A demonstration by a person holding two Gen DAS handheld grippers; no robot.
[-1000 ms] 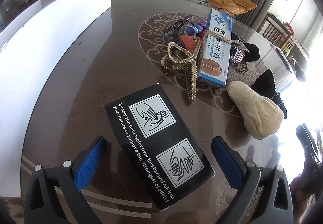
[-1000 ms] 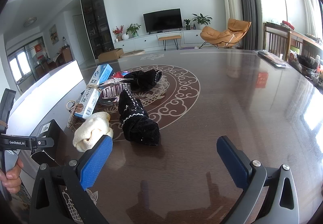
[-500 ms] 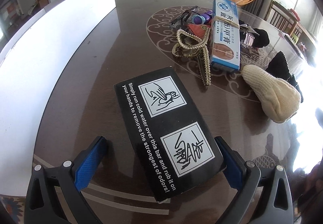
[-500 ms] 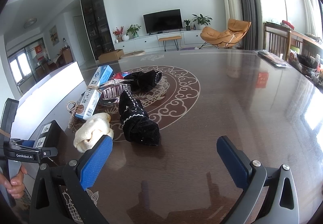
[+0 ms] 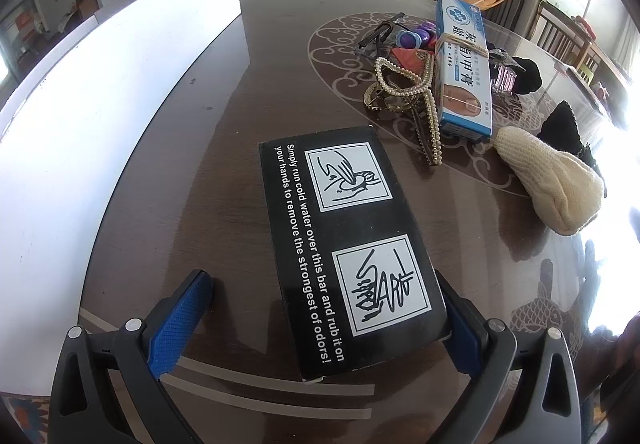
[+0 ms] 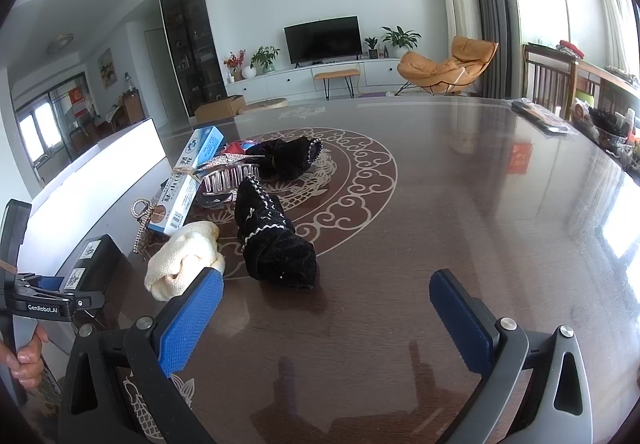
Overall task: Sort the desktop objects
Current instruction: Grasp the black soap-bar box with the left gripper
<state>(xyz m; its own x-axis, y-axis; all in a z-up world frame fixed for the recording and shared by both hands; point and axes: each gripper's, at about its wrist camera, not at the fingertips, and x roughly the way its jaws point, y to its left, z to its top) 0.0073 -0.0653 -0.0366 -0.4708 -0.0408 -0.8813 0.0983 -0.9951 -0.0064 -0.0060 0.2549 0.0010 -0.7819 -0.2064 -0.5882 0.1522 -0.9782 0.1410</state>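
box [image 5: 352,244], black and long, is straddled by the wide left claw [image 5: 320,308], its long axis running ahead along the fingers, while the right claw [image 6: 326,318] is held wide over bare tabletop [image 6: 460,204].

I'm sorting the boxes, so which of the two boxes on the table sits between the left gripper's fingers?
The black box, printed with white hand-washing instructions; the blue-and-white carton lies farther off in the pile.

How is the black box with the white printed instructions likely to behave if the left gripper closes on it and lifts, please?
The black box looks like stiff cardboard with flat sides, so it should probably hold its shape between the left gripper pads. Its glossy surface may be slightly slippery. Lying flat on the table, it seems unlikely to roll or tip.
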